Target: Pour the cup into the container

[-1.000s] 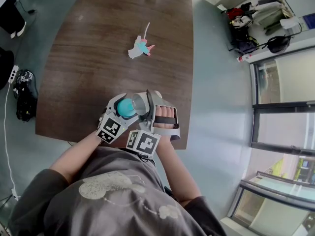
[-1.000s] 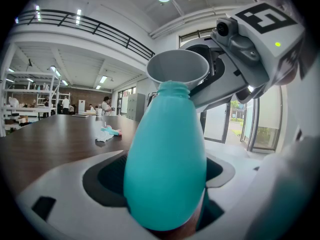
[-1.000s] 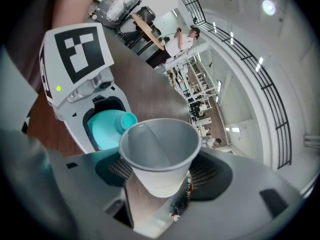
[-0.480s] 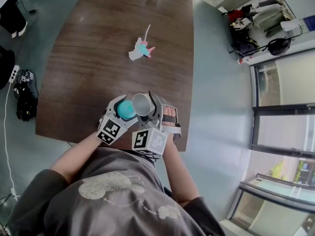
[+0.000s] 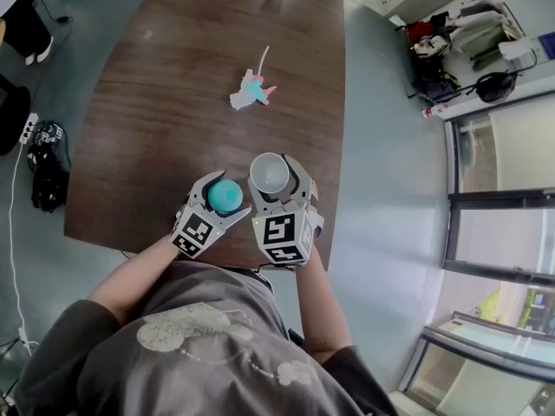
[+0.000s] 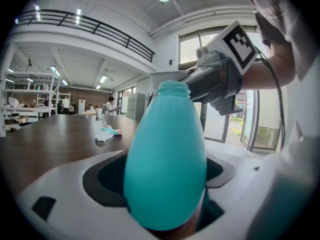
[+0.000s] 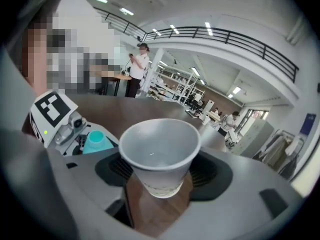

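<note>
The cup (image 5: 270, 172) sits upright, mouth up, clamped by its lower half between the jaws of the right gripper (image 5: 271, 178), over the near part of the table.

The table (image 5: 165, 102) is the biggest thing here, a long dark wood top with its near edge just in front of the person (image 5: 208, 345), who leans over it in a grey top.

Both tools are held close together over that near edge. The left gripper (image 5: 225, 192) has its jaws spread wide around the belly of the container (image 5: 225, 198). The right gripper's jaws are also wide, pressing on the cup's sides.

The container (image 6: 167, 159) is a teal, egg-shaped bottle with a short open neck, standing upright in the left jaws. The white cup (image 7: 159, 151) is just to its right; from the left gripper view its rim shows right behind the bottle's neck at much the same height. I can't tell whether they touch.

Farther up the table, well apart from both, lies a small pink, teal and white object (image 5: 250, 87).
</note>
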A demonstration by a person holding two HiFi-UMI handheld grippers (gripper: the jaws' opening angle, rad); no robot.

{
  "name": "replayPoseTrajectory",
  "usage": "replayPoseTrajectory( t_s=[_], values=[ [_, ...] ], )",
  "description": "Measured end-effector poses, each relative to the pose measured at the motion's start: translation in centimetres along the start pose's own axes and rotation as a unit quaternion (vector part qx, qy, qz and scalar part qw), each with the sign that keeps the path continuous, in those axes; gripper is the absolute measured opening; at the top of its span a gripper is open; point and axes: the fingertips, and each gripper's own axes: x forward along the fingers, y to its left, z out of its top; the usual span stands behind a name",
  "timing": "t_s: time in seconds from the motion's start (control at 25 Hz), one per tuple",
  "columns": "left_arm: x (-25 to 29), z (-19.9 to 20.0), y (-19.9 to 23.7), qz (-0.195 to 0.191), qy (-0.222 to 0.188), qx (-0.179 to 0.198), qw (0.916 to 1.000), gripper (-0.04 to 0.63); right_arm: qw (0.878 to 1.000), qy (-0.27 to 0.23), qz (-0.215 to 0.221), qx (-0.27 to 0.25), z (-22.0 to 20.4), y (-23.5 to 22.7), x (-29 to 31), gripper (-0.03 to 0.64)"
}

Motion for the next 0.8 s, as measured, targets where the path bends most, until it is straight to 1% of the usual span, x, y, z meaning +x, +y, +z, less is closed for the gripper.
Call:
replayPoseTrajectory(
  t_s=[0.08, 0.2, 0.36, 0.56, 0.8],
  values=[
    [0.0, 0.0, 0.0, 0.000, 0.000, 0.000, 1.0000, 0.417, 0.999, -0.017, 0.003, 0.043, -0.2, -1.1, 0.8, 0.302],
    [0.1, 0.1, 0.0, -0.001, 0.000, 0.001, 1.0000, 0.417, 0.995, -0.040, -0.003, 0.091, -0.2, -2.5, 1.9, 0.302],
    [0.1, 0.1, 0.0, -0.002, 0.000, 0.001, 1.0000, 0.417, 0.986, -0.064, 0.008, 0.151, -0.2, -3.2, 4.1, 0.302],
    [0.1, -0.2, -0.1, -0.002, -0.001, -0.002, 1.0000, 0.417, 0.981, -0.085, 0.033, 0.173, 0.3, -2.3, 7.2, 0.302],
    [0.2, -0.1, -0.1, -0.002, -0.002, -0.001, 1.0000, 0.417, 0.974, -0.093, 0.063, 0.198, -0.4, -1.2, 10.7, 0.302]
  ],
)
